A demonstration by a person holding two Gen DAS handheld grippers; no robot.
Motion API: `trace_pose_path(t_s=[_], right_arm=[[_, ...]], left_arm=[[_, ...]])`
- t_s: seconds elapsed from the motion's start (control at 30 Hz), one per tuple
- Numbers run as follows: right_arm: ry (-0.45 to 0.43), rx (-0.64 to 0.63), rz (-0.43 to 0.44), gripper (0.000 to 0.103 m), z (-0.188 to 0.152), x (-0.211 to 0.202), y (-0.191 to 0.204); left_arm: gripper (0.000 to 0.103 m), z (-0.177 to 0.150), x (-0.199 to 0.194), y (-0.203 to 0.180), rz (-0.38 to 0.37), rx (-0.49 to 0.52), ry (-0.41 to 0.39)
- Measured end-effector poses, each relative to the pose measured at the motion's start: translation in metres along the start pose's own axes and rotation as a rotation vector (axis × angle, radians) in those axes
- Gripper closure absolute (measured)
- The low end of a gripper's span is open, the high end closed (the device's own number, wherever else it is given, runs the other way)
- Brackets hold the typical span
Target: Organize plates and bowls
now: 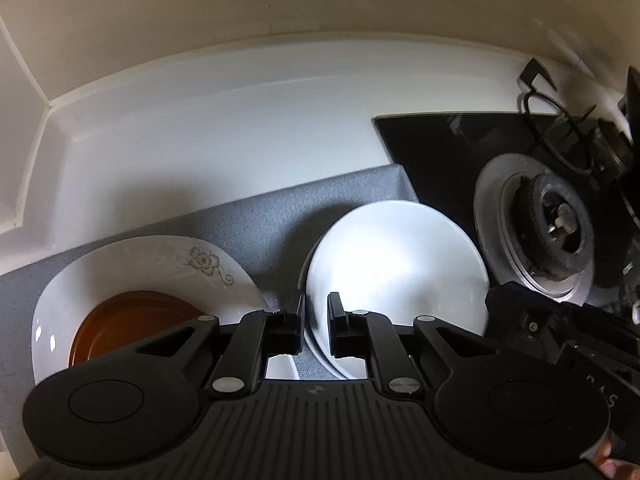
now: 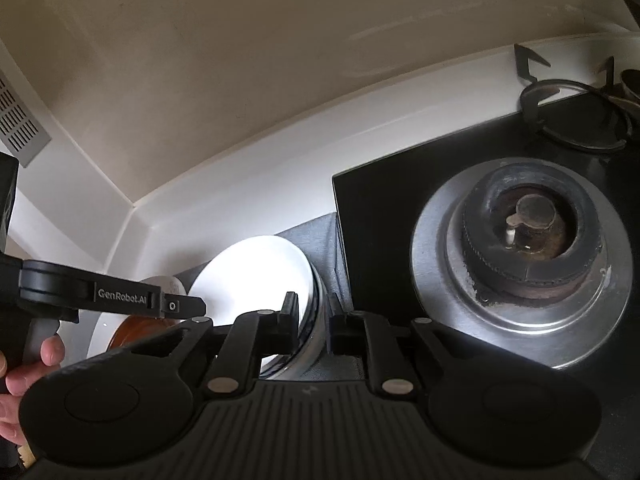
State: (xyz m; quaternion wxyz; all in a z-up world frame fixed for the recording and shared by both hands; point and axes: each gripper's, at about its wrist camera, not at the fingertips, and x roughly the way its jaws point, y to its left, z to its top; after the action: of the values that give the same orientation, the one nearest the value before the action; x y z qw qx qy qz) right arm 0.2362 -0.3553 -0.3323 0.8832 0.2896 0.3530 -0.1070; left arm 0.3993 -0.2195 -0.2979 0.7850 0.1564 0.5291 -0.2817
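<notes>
Left gripper (image 1: 316, 314) clamped on left rim of white bowl (image 1: 396, 264). Right gripper (image 2: 312, 316) clamped on same bowl's right rim (image 2: 256, 276). Bowl held tilted over grey mat (image 1: 256, 224), near mat's right edge, beside hob (image 1: 440, 148). Flowered plate (image 1: 160, 264) with brown dish (image 1: 132, 324) seen at mat's left. Burner (image 2: 528, 236) on hob, right of bowl.

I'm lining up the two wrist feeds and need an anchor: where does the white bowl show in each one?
Left wrist: the white bowl sits centre-right, its left rim between the left gripper's jaws.
Right wrist: the white bowl is centre-left, its right rim between the right gripper's jaws.
Shared landmark: the stove burner, right of the bowl in both.
</notes>
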Motion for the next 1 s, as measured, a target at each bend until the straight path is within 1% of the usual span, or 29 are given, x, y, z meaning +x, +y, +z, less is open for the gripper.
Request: trace_pose_path(t_s=[0.1, 0.13, 0.17, 0.2, 0.23, 0.27, 0.3, 0.37, 0.43, 0.5, 0.6, 0.63, 0.7, 0.73, 0.77, 0.83, 0.87, 0.9, 0.97, 1.0], right_arm=[[0.023, 0.024, 0.024, 0.088, -0.003, 0.01, -0.004], [0.027, 0.022, 0.024, 0.084, -0.003, 0.012, -0.003], [0.034, 0.014, 0.017, 0.083, -0.003, 0.014, -0.002], [0.043, 0.015, 0.013, 0.078, -0.003, 0.016, -0.002], [0.047, 0.027, 0.019, 0.067, -0.003, 0.018, -0.002], [0.052, 0.043, 0.033, 0.061, -0.003, 0.019, -0.004], [0.056, 0.055, 0.045, 0.057, -0.003, 0.021, -0.005], [0.07, 0.056, 0.047, 0.057, -0.004, 0.025, -0.006], [0.089, 0.068, 0.048, 0.057, -0.006, 0.03, -0.007], [0.092, 0.089, 0.064, 0.057, -0.007, 0.031, -0.009], [0.083, 0.102, 0.08, 0.056, -0.009, 0.026, -0.011], [0.084, 0.106, 0.088, 0.054, -0.01, 0.025, -0.012], [0.09, 0.11, 0.089, 0.051, -0.01, 0.027, -0.012], [0.095, 0.111, 0.085, 0.051, -0.011, 0.03, -0.012], [0.1, 0.118, 0.088, 0.051, -0.011, 0.032, -0.012], [0.108, 0.127, 0.102, 0.051, -0.011, 0.038, -0.011], [0.108, 0.116, 0.081, 0.055, -0.011, 0.039, -0.01], [0.107, 0.097, 0.054, 0.064, -0.01, 0.039, -0.008], [0.113, 0.09, 0.051, 0.067, -0.01, 0.038, -0.008], [0.118, 0.089, 0.05, 0.07, -0.01, 0.037, -0.008]], left_arm=[[0.091, 0.0, 0.001, -0.005, 0.025, 0.031, -0.014], [0.091, 0.001, 0.001, -0.005, 0.023, 0.029, -0.014], [0.091, 0.002, 0.002, -0.004, 0.014, 0.023, -0.013], [0.091, 0.004, 0.003, -0.003, 0.008, 0.018, -0.012], [0.091, 0.006, 0.004, -0.002, 0.005, 0.02, -0.012], [0.088, 0.008, 0.005, -0.003, 0.006, 0.034, -0.015], [0.082, 0.01, 0.006, -0.005, 0.006, 0.064, -0.019], [0.08, 0.015, 0.014, -0.006, 0.011, 0.088, 0.002], [0.08, 0.019, 0.024, -0.004, 0.0, 0.077, 0.043], [0.078, 0.023, 0.03, 0.002, -0.008, 0.063, 0.064], [0.075, 0.025, 0.04, 0.008, -0.073, 0.048, 0.13], [0.074, 0.024, 0.042, 0.007, -0.08, 0.061, 0.139], [0.074, 0.022, 0.046, 0.002, -0.066, 0.105, 0.152], [0.072, 0.021, 0.049, 0.001, -0.063, 0.112, 0.161], [0.071, 0.02, 0.051, 0.001, -0.072, 0.103, 0.162], [0.072, 0.019, 0.051, 0.003, -0.076, 0.086, 0.158], [0.075, 0.019, 0.05, 0.005, -0.079, 0.075, 0.157], [0.077, 0.019, 0.049, 0.007, -0.086, 0.062, 0.16], [0.08, 0.018, 0.046, 0.012, -0.097, 0.029, 0.166], [0.081, 0.017, 0.043, 0.013, -0.097, 0.018, 0.166]])
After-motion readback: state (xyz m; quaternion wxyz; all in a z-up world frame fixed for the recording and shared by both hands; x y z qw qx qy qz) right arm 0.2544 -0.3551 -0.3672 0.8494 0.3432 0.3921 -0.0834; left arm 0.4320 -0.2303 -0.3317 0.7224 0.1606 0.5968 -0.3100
